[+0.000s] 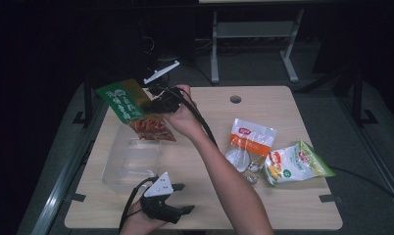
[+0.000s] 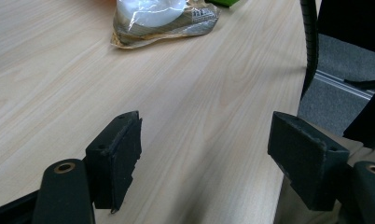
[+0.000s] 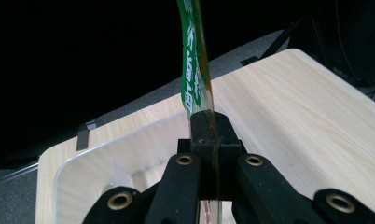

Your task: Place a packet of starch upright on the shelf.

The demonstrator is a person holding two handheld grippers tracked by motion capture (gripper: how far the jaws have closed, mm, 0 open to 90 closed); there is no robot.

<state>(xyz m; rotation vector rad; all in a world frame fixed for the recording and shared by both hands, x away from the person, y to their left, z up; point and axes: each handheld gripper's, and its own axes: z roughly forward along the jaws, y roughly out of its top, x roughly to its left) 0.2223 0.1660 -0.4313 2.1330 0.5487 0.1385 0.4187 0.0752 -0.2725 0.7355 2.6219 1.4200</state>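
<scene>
Nearest to the person, the left gripper (image 1: pixel 178 208) rests low at the front edge of the table (image 1: pixel 293 205) with its jaws wide apart and nothing between them; its own view shows only bare wood between the two black pads (image 2: pixel 115 156).

Further on stands the clear box (image 1: pixel 129 159), open at the top and, as far as one can see, with nothing inside. Just above its far end hangs the green bag (image 1: pixel 131 107), a flat snack pouch with a green printed top and reddish pieces visible through the lower part. The right gripper (image 1: pixel 158 105) is clenched on it — in the right gripper view the two jaws are pressed together on the thin film of the bag (image 3: pixel 194 70), which rises edge-on above them, with the box rim (image 3: pixel 83 156) below.

I judge the bag to be light and soft: the film bends, it will swing when the hand moves, and the surface is probably a little slippery. The contents seem loose and could be crushed, so the flat sealed border is the better place to hold, not the filled middle. A firm pinch there should be enough.

To the right, well apart, lie an orange-and-white bag (image 1: pixel 249 144) and a yellow-green bag (image 1: pixel 295 164), both flat on the table.
</scene>
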